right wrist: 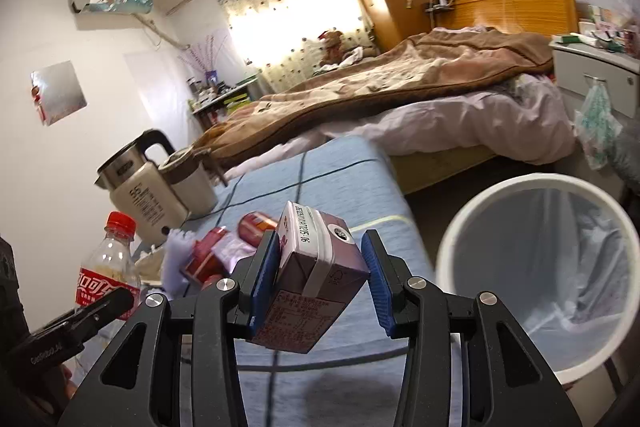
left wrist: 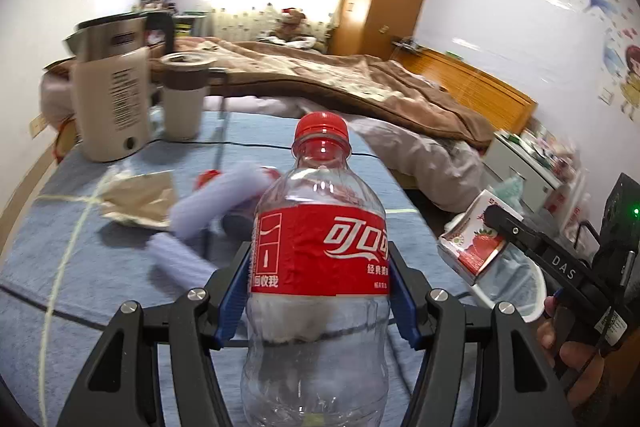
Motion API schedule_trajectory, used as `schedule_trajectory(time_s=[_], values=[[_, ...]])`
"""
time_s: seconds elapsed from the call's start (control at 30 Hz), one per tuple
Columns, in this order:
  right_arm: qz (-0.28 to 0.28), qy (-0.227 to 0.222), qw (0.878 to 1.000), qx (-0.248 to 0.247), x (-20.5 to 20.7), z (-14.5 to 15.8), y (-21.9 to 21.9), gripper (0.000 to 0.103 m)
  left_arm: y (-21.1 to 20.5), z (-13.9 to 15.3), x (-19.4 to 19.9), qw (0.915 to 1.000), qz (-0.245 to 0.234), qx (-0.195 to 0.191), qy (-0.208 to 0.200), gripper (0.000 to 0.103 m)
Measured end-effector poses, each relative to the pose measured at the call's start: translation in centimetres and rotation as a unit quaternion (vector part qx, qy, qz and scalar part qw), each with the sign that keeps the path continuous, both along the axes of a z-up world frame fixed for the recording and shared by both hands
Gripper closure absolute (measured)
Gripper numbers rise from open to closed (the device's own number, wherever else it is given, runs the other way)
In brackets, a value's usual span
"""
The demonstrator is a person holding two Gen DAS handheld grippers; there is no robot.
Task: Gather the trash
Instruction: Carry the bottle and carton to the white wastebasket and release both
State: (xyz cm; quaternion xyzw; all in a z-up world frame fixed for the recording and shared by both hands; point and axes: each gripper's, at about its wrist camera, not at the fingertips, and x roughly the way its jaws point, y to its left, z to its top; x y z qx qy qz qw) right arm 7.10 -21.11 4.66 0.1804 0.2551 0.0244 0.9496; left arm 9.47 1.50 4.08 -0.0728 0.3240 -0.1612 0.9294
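Note:
My left gripper is shut on an empty Coca-Cola bottle with a red cap, held upright above the blue table cloth. It also shows in the right wrist view. My right gripper is shut on a small purple milk carton, held tilted near the table's right edge. In the left wrist view the carton hangs at the right, over the bin. A white bin with a clear liner stands on the floor, right of the table.
More trash lies on the table: a brown wrapper, purple rolls and red packs. A kettle and a cup stand at the table's far left. A bed lies beyond.

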Motion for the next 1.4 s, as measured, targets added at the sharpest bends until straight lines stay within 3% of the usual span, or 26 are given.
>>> schedule_trajectory(time_s=[0.27, 0.7, 0.97, 1.27, 1.4], values=[[-0.059, -0.002, 0.998, -0.013, -2.2, 0.7, -5.5, 0.059, -7.0, 0.4, 0.1, 0.9968, -0.08, 0.0, -0.007, 0.039], [-0.149, 0.055, 0.987, -0.033, -3.9, -1.4, -15.3, 0.059, -19.5, 0.1, 1.7, 0.9779, -0.205, -0.034, 0.02, 0.039], [-0.153, 0.093, 0.983, -0.044, -2.6, -3.9, -18.0, 0.059, -24.4, -1.3, 2.9, 0.9718, -0.23, -0.028, 0.044, 0.039], [-0.153, 0.122, 0.978, -0.074, -1.6, -5.5, -18.3, 0.058, -26.5, -3.0, 4.1, 0.9697, -0.232, -0.039, 0.066, 0.039], [-0.156, 0.124, 0.977, -0.073, -1.8, -5.7, -18.5, 0.056, -26.7, -3.5, 4.2, 0.9719, -0.225, -0.022, 0.065, 0.038]])
